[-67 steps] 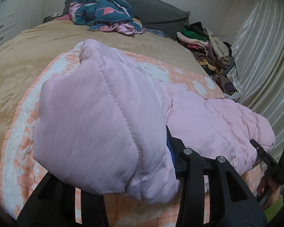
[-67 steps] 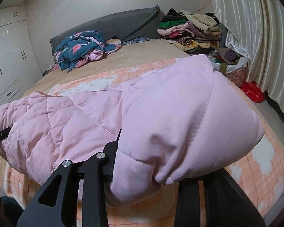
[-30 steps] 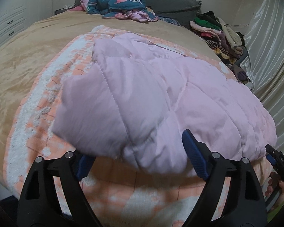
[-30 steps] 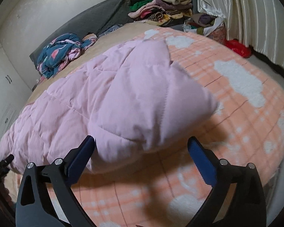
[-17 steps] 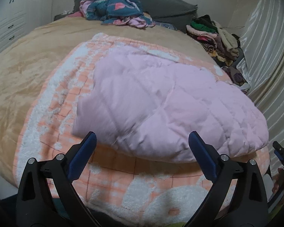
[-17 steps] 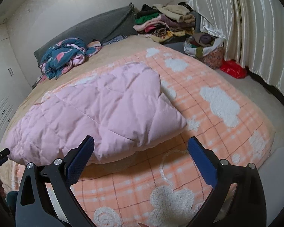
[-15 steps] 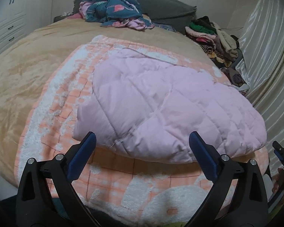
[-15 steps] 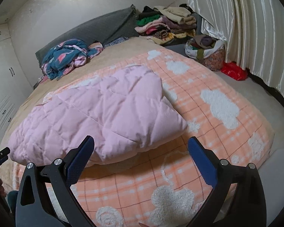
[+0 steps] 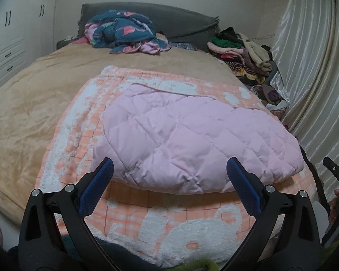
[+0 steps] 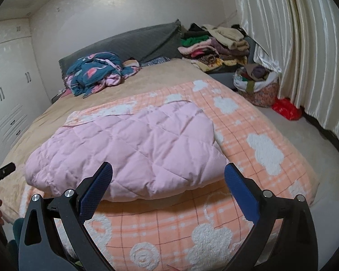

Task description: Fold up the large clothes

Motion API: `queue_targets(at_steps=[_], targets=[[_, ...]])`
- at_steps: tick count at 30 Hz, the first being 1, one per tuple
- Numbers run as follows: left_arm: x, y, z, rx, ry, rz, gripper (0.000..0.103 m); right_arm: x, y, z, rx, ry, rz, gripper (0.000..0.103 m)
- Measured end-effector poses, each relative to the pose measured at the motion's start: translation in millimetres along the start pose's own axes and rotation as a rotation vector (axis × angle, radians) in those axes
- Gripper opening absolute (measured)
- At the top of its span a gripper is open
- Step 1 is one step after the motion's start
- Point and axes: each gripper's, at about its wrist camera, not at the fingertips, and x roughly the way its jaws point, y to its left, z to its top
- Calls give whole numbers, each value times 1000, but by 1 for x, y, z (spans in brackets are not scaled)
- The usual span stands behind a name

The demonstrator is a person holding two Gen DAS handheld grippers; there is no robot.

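Note:
A pink quilted jacket (image 9: 187,140) lies folded flat on an orange-and-white checked blanket (image 9: 169,221) on the bed; it also shows in the right wrist view (image 10: 133,153). My left gripper (image 9: 169,178) is open and empty, held just short of the jacket's near edge. My right gripper (image 10: 168,180) is open and empty, also just short of the near edge. The right gripper's tip (image 9: 336,174) shows at the right edge of the left wrist view.
A tan bedspread (image 9: 34,103) covers the bed. A crumpled teal and pink garment (image 9: 124,33) lies by the grey headboard cushion (image 10: 133,43). A stack of folded clothes (image 10: 214,45), a full basket (image 10: 257,83) and a red bag (image 10: 286,110) stand by the curtain (image 10: 305,56).
Both grippers let go of the jacket and opened. The jacket dropped flat onto the blanket. Both grippers drew back toward the foot of the bed.

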Motion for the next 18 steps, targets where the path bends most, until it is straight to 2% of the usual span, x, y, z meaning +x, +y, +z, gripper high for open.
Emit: queue_targets(at_steps=[8,14,18], targets=[[-26,-25,-14,35,-45,-22,94,-43,29,1,-98,-69,-4,99],[-34,-50,-32,76,-26,-72,94,-72,42,-7,-146,-125,-14,99],[-38,-60,-40,98,-27,-71,94,-79,47,-19,-141,-118,-14,99]])
